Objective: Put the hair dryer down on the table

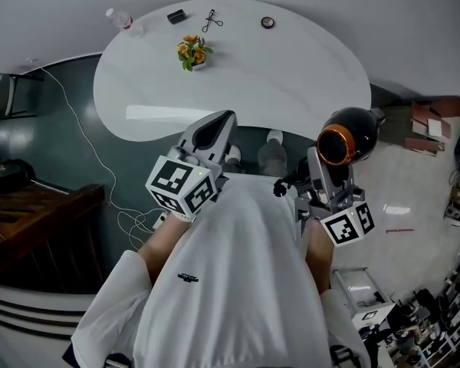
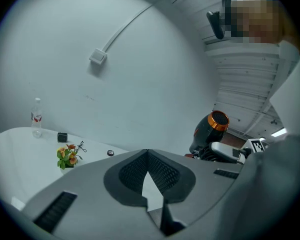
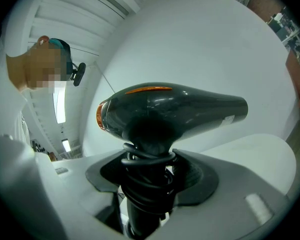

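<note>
Here, glossy black hair dryer (image 3: 170, 111) w/ orange ring, cord coiled round handle, handle clamped upright in right gripper (image 3: 149, 166), held in air beside white table (image 1: 291, 75), left gripper (image 2: 147, 153) jaws together, empty.

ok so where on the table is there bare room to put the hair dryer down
The near half of the table is bare, from the flowers to the near edge, and so is its right end, closest to the hair dryer. The far edge is crowded: bottle, black box, scissor-like tool, small round item.
</note>
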Action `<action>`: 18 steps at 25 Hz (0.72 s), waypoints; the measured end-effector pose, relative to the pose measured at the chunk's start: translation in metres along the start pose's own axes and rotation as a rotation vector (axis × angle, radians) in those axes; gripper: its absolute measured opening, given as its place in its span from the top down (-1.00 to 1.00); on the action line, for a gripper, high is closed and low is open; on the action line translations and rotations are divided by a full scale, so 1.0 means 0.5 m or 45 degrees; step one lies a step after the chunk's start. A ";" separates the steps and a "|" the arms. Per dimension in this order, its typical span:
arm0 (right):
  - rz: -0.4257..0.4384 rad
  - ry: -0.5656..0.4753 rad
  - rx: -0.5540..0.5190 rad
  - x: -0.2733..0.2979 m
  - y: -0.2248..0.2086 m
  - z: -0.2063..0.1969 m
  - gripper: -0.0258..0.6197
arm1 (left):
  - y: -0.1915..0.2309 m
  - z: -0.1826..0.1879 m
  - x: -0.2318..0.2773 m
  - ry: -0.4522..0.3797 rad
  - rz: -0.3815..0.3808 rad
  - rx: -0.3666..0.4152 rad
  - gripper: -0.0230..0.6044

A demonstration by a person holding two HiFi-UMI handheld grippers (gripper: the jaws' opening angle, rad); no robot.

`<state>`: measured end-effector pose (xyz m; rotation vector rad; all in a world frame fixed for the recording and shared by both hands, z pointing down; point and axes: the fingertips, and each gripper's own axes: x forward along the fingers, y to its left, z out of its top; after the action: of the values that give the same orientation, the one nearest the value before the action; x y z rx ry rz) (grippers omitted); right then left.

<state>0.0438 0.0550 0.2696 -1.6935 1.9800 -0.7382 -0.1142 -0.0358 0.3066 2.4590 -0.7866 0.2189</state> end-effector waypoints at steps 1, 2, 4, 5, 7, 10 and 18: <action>0.008 0.009 0.000 0.005 -0.010 0.008 0.04 | -0.003 0.002 0.010 -0.002 0.011 -0.003 0.90; 0.018 0.017 -0.001 0.010 -0.021 0.016 0.04 | -0.006 0.005 0.022 -0.006 0.020 -0.004 0.90; 0.038 0.034 -0.003 0.019 -0.042 0.033 0.04 | -0.015 0.013 0.045 -0.016 0.038 -0.002 0.90; 0.048 0.042 -0.003 0.023 -0.053 0.041 0.04 | -0.020 0.017 0.057 -0.021 0.046 0.000 0.90; 0.067 0.058 -0.003 0.031 -0.075 0.056 0.04 | -0.032 0.024 0.081 -0.032 0.060 0.002 0.90; 0.099 0.080 -0.005 0.050 -0.108 0.079 0.04 | -0.043 0.033 0.118 -0.049 0.089 -0.003 0.90; 0.176 0.131 -0.002 0.092 -0.194 0.127 0.04 | -0.064 0.044 0.196 -0.067 0.167 0.009 0.90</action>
<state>0.1498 -0.0084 0.2842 -1.5290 2.1431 -0.7879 -0.0159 -0.0740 0.3041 2.4306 -0.9732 0.2061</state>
